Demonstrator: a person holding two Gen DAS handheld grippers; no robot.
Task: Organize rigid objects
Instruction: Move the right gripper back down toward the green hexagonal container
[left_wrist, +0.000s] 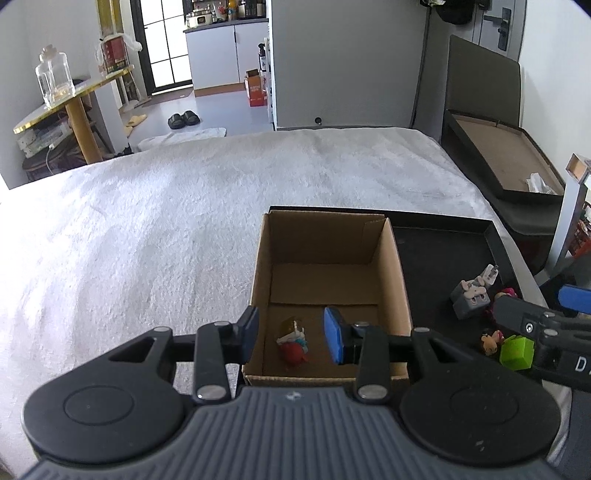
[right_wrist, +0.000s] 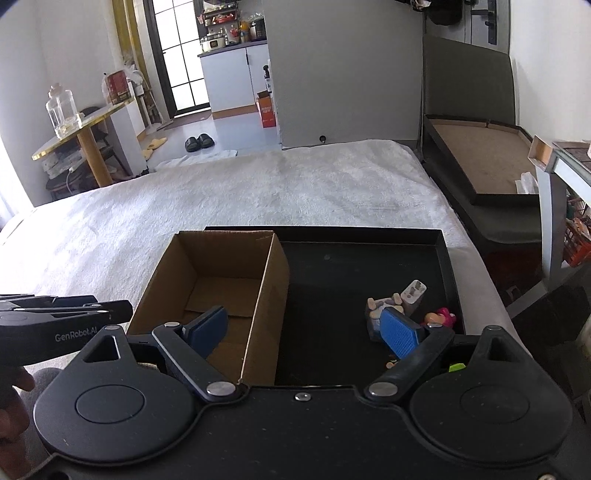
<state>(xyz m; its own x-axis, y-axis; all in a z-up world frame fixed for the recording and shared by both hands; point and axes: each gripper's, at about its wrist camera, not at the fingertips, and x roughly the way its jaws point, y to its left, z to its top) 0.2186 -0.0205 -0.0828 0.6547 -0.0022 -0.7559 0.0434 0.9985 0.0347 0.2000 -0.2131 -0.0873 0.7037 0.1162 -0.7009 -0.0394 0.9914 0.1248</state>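
A brown cardboard box (left_wrist: 400, 280) stands open inside a black tray (left_wrist: 491, 236) on the bed. A small red and brown figurine (left_wrist: 293, 343) lies on the box floor. My left gripper (left_wrist: 291, 336) hovers above it, open, with gaps on both sides of the figurine. On the tray beside the box lie a grey eared block figure (left_wrist: 471, 299), a white plug (left_wrist: 489, 275), a pink figure (right_wrist: 441, 317) and a green cube (left_wrist: 517, 352). My right gripper (right_wrist: 304, 330) is wide open and straddles the box wall (right_wrist: 269, 266), with nothing gripped.
The tray rests on a white fluffy blanket (left_wrist: 184, 221). A round side table (left_wrist: 74, 96) with a glass jar stands far left. A dark bench with a shallow box (right_wrist: 480, 162) sits to the right. The left gripper's body (right_wrist: 74, 317) shows at the right wrist view's left edge.
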